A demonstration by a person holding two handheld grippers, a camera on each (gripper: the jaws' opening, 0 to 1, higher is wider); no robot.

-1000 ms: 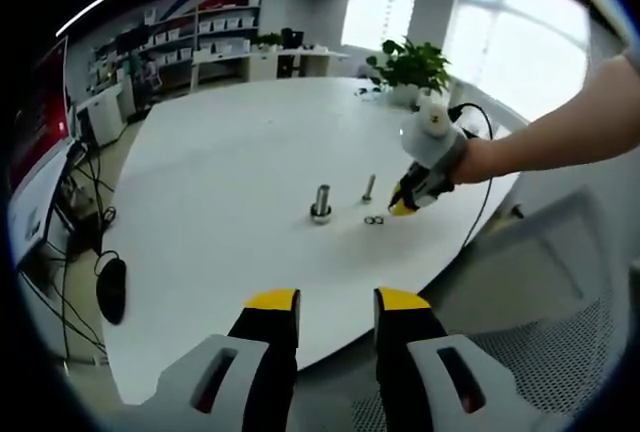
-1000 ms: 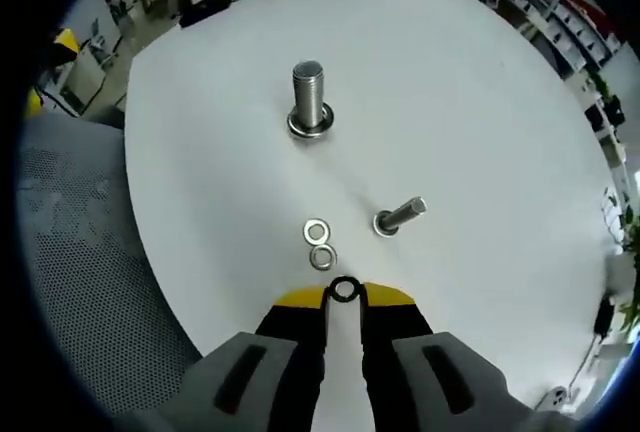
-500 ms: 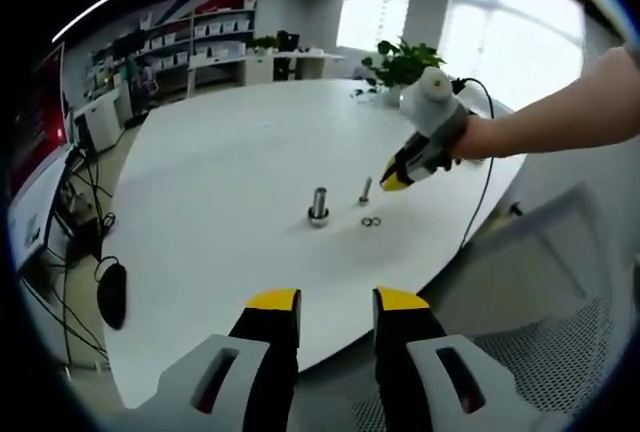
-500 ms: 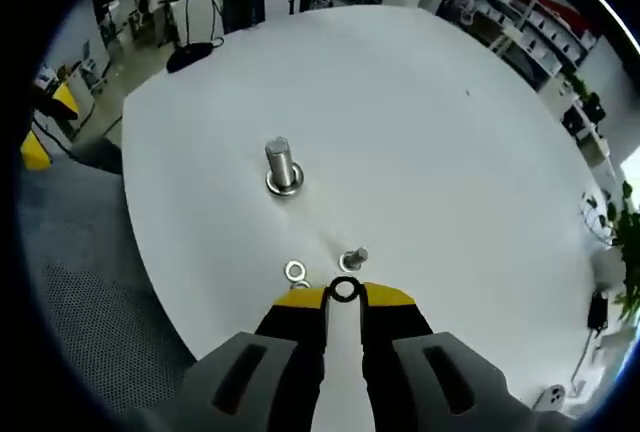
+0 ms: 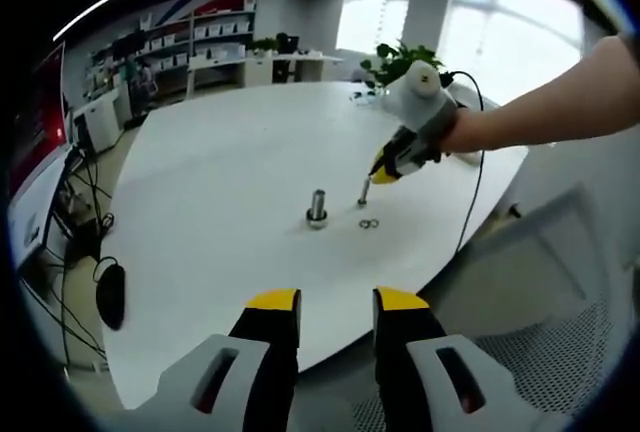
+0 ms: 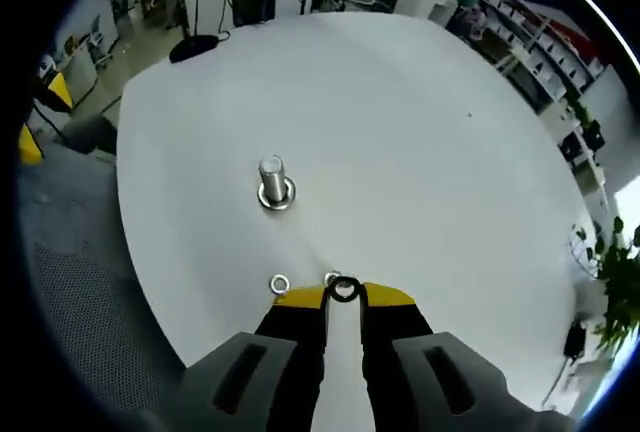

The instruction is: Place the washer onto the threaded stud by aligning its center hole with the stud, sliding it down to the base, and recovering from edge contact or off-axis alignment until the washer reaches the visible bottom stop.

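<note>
A dark washer is pinched edge-on between the yellow tips of my right gripper, which is shut on it. Just under those tips shows the top of the thin threaded stud, seen nearly end-on and partly hidden. In the left gripper view the right gripper, held by a hand, hovers right above that thin stud on the white round table. A thicker stud stands upright with a washer at its base. My left gripper stays back beyond the table edge, open and holding nothing.
A loose washer lies on the table beside the thin stud; two show as loose washers. A potted plant stands at the far edge. A mesh chair is off the table's near right, and cables and a black object lie on the floor.
My right gripper has risen with the washer and moved over the thin stud, so the table looks smaller in its view. The left gripper has stayed put.
</note>
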